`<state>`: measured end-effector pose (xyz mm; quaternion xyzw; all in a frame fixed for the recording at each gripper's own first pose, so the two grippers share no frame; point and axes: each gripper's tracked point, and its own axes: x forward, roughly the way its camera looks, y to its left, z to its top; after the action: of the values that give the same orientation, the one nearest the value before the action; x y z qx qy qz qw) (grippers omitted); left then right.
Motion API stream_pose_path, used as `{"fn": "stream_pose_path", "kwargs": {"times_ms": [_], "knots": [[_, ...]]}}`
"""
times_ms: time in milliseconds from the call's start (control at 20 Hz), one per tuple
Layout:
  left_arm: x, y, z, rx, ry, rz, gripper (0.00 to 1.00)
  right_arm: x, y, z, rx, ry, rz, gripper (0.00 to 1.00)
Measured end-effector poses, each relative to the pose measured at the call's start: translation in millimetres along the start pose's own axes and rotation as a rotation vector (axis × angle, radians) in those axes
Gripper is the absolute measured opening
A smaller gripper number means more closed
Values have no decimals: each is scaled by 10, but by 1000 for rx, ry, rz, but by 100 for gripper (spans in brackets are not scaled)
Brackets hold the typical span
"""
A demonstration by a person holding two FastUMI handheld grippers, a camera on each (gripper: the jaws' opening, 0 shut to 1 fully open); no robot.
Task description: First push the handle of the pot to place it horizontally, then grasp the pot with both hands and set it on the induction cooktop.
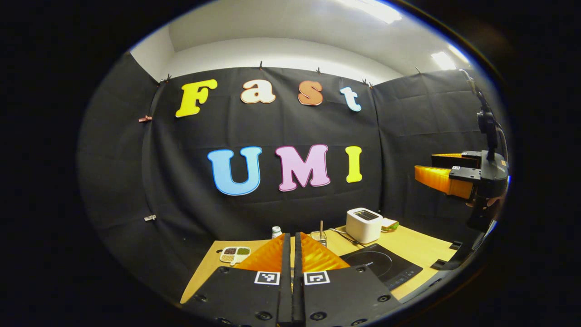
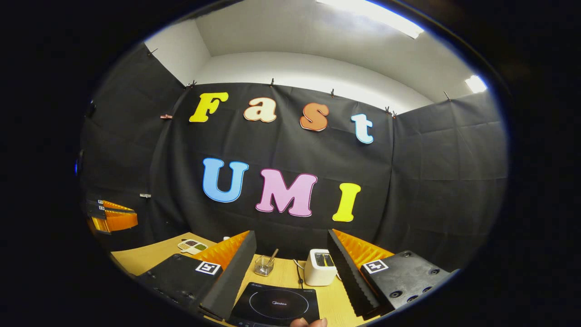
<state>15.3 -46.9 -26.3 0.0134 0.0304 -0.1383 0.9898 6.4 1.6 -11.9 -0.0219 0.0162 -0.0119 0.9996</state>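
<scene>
Glass jar [image 2: 263,265] holding stick, tray [image 1: 234,254] holding grains

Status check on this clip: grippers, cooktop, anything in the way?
Left gripper shut, empty, held high. Right gripper open, empty. Cooktop bare; toaster and glass cup behind it.

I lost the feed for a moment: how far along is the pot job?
Nothing looks done. The induction cooktop is bare on the table, beside the toaster. The left claw is shut and holds nothing; the right claw is open, raised above the table. Left: push the handle, grasp, place.
</scene>
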Motion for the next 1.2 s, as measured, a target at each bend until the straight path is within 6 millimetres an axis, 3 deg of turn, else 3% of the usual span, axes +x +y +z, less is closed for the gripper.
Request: {"fn": "stream_pose_path", "kwargs": {"times_ms": [250, 400, 550, 950, 1200], "knots": [[39, -339, -691, -119, 283, -191, 5, -21, -69, -73, -8, 13, -16, 98], [66, -313, -1123, -161, 463, -219, 5, -51, -185, -111, -27, 21, -35, 98], [57, -430, -1478, -207, 631, -266, 5, -85, -338, -160, -21, 32, -68, 98], [-169, -625, -2463, -132, 1070, -367, 5, -197, -790, -361, -33, 74, -135, 98], [-85, -640, -3028, -52, 1242, -360, 6, -184, -1029, -489, -16, 106, -162, 98]]}}
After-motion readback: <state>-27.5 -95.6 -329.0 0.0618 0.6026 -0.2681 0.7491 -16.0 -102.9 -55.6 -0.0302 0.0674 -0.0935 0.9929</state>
